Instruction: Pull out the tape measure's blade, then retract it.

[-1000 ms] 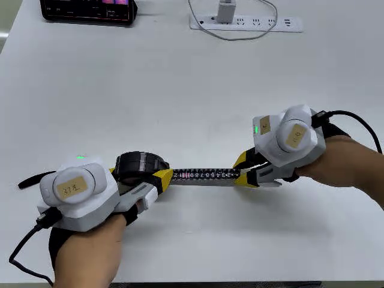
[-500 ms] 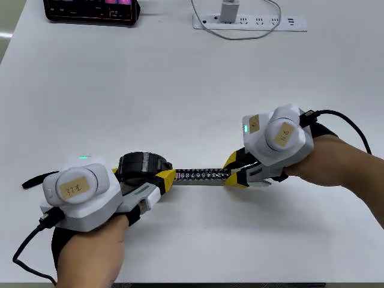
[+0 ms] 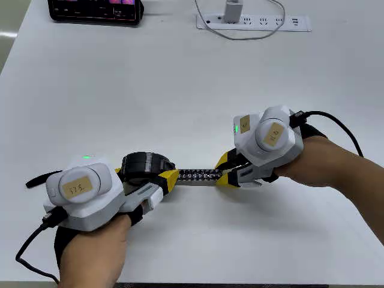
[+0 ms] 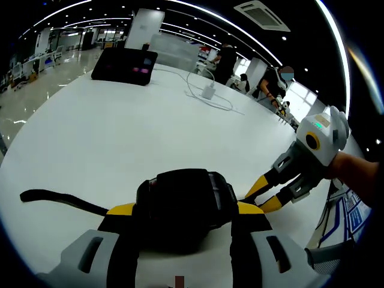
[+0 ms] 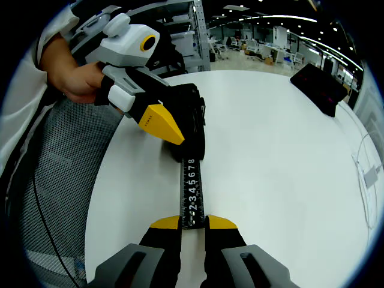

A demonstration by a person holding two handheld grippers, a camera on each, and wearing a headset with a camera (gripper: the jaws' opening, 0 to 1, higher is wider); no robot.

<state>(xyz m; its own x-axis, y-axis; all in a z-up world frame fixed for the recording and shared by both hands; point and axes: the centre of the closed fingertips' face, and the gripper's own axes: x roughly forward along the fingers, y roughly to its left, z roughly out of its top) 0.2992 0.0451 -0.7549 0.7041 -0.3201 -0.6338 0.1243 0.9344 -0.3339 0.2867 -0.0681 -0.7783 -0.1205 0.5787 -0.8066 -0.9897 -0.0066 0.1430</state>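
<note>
Head view: on the white table (image 3: 180, 90), near its front edge, my left gripper (image 3: 157, 185) clamps the black tape measure (image 3: 144, 165). My right gripper (image 3: 223, 171) pinches the end of its short drawn blade (image 3: 198, 175).

Left gripper view: the case sits wedged between my jaws.

Right gripper view: both jaws press the numbered blade, which runs flat to the case.

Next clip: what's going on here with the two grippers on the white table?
A person works a handheld gripper in each hand on the white table. The left gripper is clamped around the black tape measure case, which rests on the table. The right gripper pinches the end of the dark numbered blade. A short length of it is drawn out of the case, straight between the two grippers.
</note>
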